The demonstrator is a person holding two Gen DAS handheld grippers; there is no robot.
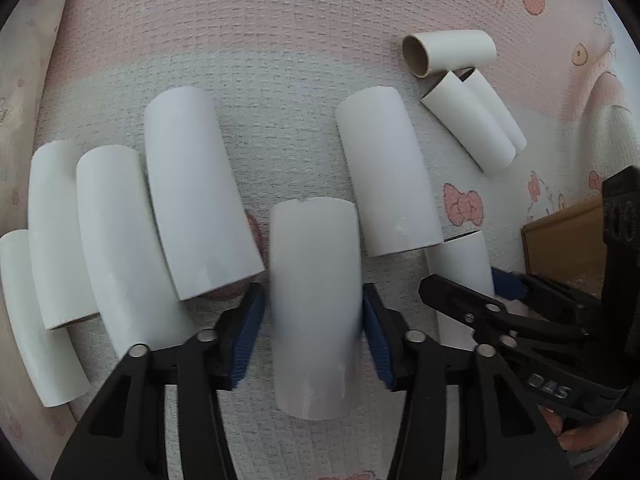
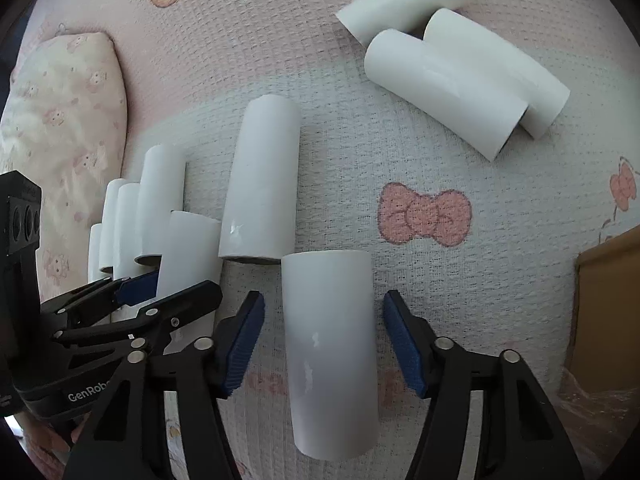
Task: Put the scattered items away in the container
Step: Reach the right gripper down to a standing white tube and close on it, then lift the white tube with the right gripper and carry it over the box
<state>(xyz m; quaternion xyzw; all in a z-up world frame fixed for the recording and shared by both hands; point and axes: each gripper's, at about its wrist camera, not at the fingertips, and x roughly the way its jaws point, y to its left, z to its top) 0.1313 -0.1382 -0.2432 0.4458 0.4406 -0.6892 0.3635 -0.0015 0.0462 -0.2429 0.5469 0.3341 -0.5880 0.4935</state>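
Pink bow-print bedspread (image 2: 400, 140); "GenRob" on left tool (image 2: 136, 292), "DAS" on right tool (image 1: 472, 280).

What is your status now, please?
Left tongs shut on one tube. Right tongs open around another tube, gaps both sides. Box at right edge; nothing in the way.

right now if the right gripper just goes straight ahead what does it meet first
The right gripper already has a white tube between its open fingers. Straight on, its frame would probably meet that tube's near end first; past the tube lies bare pink cloth.
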